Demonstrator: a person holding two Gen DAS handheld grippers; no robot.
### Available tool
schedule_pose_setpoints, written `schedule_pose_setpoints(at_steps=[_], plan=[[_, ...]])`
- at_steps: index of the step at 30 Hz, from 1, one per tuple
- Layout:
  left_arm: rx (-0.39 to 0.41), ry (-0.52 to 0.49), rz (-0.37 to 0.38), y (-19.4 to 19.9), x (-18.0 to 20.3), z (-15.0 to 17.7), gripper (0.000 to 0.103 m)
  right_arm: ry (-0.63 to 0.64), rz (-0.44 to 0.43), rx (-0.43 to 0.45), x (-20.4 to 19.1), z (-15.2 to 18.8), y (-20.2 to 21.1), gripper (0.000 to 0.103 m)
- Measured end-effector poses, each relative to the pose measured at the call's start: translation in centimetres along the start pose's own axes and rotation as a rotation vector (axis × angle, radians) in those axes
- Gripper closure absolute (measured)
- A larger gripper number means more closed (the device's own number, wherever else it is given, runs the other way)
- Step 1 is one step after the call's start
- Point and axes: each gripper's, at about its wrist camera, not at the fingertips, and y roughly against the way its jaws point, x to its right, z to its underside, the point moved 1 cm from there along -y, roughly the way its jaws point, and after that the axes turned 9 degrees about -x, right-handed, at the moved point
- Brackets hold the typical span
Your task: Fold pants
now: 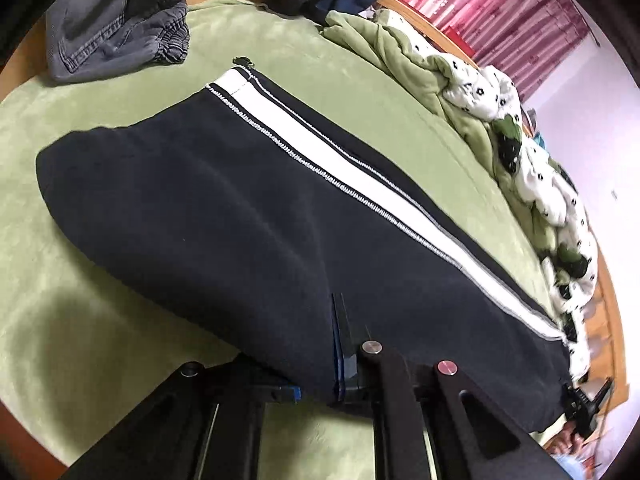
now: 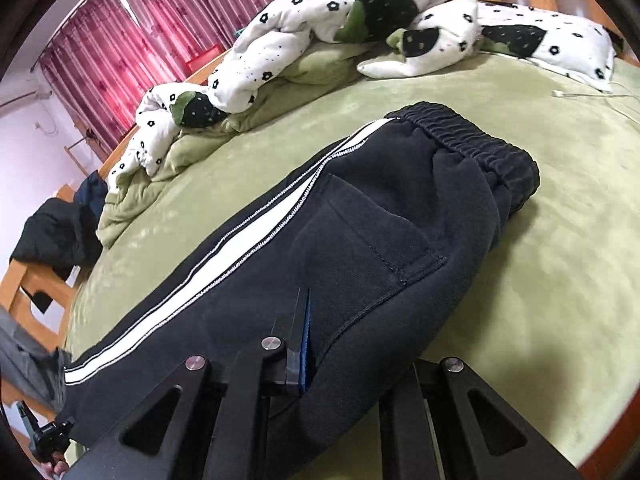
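Black pants (image 1: 224, 216) with a white side stripe (image 1: 344, 160) lie lengthwise on a green bed (image 1: 100, 320), legs stacked. The left wrist view shows the leg cuffs (image 1: 236, 78) at the far end. My left gripper (image 1: 337, 320) is shut on the near edge of the leg fabric, which is lifted off the bed. In the right wrist view the elastic waistband (image 2: 472, 136) and a back pocket (image 2: 372, 236) face me. My right gripper (image 2: 306, 312) is shut on the pants' (image 2: 400, 184) near edge below the pocket. One finger of each gripper is hidden under cloth.
Folded grey jeans (image 1: 120, 32) sit at the bed's far corner. A rumpled white flowered quilt (image 2: 320, 32) and a matching pillow (image 2: 560, 40) line the far side. A white cable (image 2: 580, 94) lies near the pillow. Dark clothes (image 2: 60, 236) hang over the wooden frame by red curtains (image 2: 132, 28).
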Motion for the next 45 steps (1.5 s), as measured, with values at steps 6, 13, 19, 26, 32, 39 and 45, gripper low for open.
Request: schedule_pose_setpoints(at_steps=[6, 13, 19, 26, 32, 39, 45], plan=[[-0.006, -0.080, -0.149, 0.7, 1.2, 1.0, 0.075, 0.039, 0.086, -0.037, 0.9, 2.4, -1.2, 0.078], [0.072, -0.142, -0.280, 4.4, 0.7, 3.1, 0.043, 0.009, 0.104, 0.088, 4.8, 3.3, 4.5, 0.041], [0.114, -0.012, -0.208, 6.3, -0.4, 1.5, 0.043, -0.167, 0.035, 0.103, 8.6, 0.1, 4.5, 0.034], [0.159, 0.069, -0.210, 6.0, -0.3, -0.6, 0.042, -0.322, -0.032, 0.015, 11.0, -3.0, -2.3, 0.030], [0.165, 0.051, -0.204, 5.2, 1.2, -2.1, 0.042, -0.275, 0.062, 0.079, 10.0, -6.4, -3.0, 0.059], [0.166, -0.018, -0.151, 4.7, 3.1, -1.9, 0.042, 0.059, 0.094, 0.233, 6.2, -7.7, 1.5, 0.050], [0.106, -0.082, -0.144, 3.9, 3.5, -1.5, 0.042, -0.057, 0.135, 0.023, 11.6, -4.6, -1.3, 0.040]])
